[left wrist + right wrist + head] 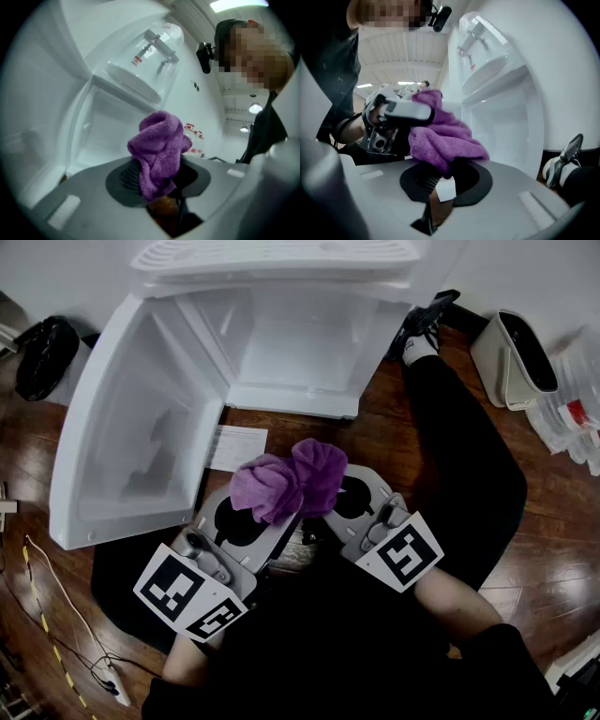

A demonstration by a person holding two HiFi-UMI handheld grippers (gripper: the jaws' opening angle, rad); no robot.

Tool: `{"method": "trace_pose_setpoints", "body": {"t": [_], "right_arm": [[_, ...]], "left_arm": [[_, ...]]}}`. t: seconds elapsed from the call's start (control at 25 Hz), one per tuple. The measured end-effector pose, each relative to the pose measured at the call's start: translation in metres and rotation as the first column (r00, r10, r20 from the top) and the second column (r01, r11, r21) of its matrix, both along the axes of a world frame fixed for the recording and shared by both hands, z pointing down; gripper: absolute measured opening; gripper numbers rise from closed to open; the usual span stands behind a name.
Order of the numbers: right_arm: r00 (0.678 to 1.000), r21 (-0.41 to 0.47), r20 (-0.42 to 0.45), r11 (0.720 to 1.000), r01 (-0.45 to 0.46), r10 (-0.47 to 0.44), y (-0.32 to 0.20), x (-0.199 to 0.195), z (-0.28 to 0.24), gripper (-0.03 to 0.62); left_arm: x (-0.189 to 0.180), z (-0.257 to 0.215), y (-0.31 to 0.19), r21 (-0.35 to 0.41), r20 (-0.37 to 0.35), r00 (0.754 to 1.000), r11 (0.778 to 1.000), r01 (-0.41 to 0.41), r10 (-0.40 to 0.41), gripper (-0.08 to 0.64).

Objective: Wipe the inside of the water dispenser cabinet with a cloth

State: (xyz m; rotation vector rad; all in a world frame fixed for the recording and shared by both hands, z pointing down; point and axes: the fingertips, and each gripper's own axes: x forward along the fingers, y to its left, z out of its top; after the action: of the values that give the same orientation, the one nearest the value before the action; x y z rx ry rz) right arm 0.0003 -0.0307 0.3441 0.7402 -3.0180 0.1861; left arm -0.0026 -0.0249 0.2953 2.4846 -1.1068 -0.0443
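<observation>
A purple cloth [289,482] is bunched between my two grippers, low in front of the white water dispenser cabinet [295,352]. The cabinet's door [131,437] is swung wide to the left and the inside is bare white. My left gripper [251,517] is shut on the cloth's left part [157,152]. My right gripper [342,502] is shut on its right part [445,140], where a white tag [446,190] hangs down. The right gripper view also shows the left gripper [396,115] on the cloth's far side, and the cabinet's opening [501,126] beyond.
A black bin bag [47,352] sits at the back left, a beige container [516,357] and plastic packs [572,418] at the right. A paper sheet [234,446] lies on the wooden floor. Cables [52,615] run along the left. The person's shoe [422,334] rests beside the cabinet.
</observation>
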Motion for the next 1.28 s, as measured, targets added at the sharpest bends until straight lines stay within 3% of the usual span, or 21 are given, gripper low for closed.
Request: {"method": "trace_pose_setpoints", "body": {"t": [0.08,0.16,0.24,0.32,0.4,0.56,0.64,0.72,0.8,0.84,0.92,1.0,1.04,1.12,1.16,1.2,1.24,1.28], "right_arm": [[0.999,0.103,-0.028,0.994,0.041,-0.038,0.007,0.004,-0.014,0.048],[0.992,0.219,-0.097,0.970,0.102,-0.082,0.018,0.006,-0.024,0.048],[0.977,0.322,-0.171,0.930,0.175,-0.125,0.029,0.004,-0.032,0.086],[0.955,0.388,-0.231,0.883,0.265,-0.185,0.042,-0.003,-0.039,0.255],[0.913,0.450,-0.318,0.807,0.382,-0.255,0.062,-0.015,-0.042,0.298],[0.814,0.556,-0.481,0.606,0.570,-0.325,0.099,-0.036,-0.039,0.322],[0.773,0.564,-0.524,0.534,0.630,-0.358,0.112,-0.040,-0.035,0.293],[0.744,0.558,-0.528,0.494,0.667,-0.409,0.122,-0.044,-0.034,0.253],[0.731,0.559,-0.511,0.471,0.682,-0.452,0.131,-0.048,-0.039,0.196],[0.729,0.556,-0.502,0.472,0.684,-0.466,0.132,-0.051,-0.042,0.162],[0.738,0.527,-0.470,0.517,0.675,-0.485,0.124,-0.055,-0.048,0.126],[0.773,0.460,-0.373,0.622,0.634,-0.512,0.100,-0.058,-0.058,0.122],[0.797,0.415,-0.309,0.680,0.604,-0.519,0.082,-0.060,-0.063,0.123],[0.847,0.338,-0.201,0.777,0.531,-0.491,0.043,-0.066,-0.069,0.123],[0.872,0.310,-0.166,0.815,0.489,-0.460,0.025,-0.072,-0.069,0.123],[0.894,0.283,-0.142,0.848,0.449,-0.426,0.010,-0.080,-0.067,0.124],[0.911,0.257,-0.121,0.874,0.411,-0.393,-0.003,-0.088,-0.066,0.126],[0.926,0.243,-0.097,0.894,0.377,-0.364,-0.013,-0.096,-0.067,0.127]], "left_arm": [[0.002,0.007,0.006,-0.056,-0.024,0.996,0.995,-0.086,0.084,0.163],[0.005,0.008,0.015,-0.120,-0.088,0.976,0.970,-0.210,0.201,0.167],[0.006,0.007,0.026,-0.187,-0.149,0.933,0.917,-0.353,0.329,0.183],[0.005,0.010,0.037,-0.248,-0.170,0.887,0.853,-0.460,0.429,0.218],[0.006,0.011,0.048,-0.293,-0.205,0.840,0.788,-0.542,0.502,0.239],[0.020,0.014,0.076,-0.329,-0.310,0.732,0.654,-0.681,0.607,0.239],[0.024,0.014,0.087,-0.326,-0.358,0.691,0.610,-0.722,0.627,0.247],[0.026,0.011,0.094,-0.306,-0.409,0.663,0.590,-0.747,0.627,0.276],[0.028,0.004,0.098,-0.271,-0.463,0.647,0.598,-0.754,0.606,0.312],[0.027,0.000,0.097,-0.251,-0.484,0.650,0.619,-0.744,0.585,0.349],[0.018,-0.011,0.091,-0.211,-0.501,0.692,0.703,-0.680,0.520,0.456],[-0.002,-0.020,0.083,-0.172,-0.476,0.770,0.814,-0.555,0.425,0.505],[-0.015,-0.023,0.078,-0.159,-0.443,0.821,0.869,-0.469,0.361,0.509],[-0.047,-0.024,0.067,-0.121,-0.306,0.931,0.962,-0.243,0.197,0.509],[-0.064,-0.028,0.063,-0.074,-0.208,0.973,0.990,-0.121,0.104,0.489],[-0.080,-0.035,0.062,-0.009,-0.120,0.993,1.000,-0.009,0.008,0.458],[-0.096,-0.047,0.063,0.064,-0.063,0.994,0.994,0.090,-0.086,0.429],[-0.113,-0.063,0.066,0.137,-0.034,0.984,0.974,0.181,-0.178,0.397]]}}
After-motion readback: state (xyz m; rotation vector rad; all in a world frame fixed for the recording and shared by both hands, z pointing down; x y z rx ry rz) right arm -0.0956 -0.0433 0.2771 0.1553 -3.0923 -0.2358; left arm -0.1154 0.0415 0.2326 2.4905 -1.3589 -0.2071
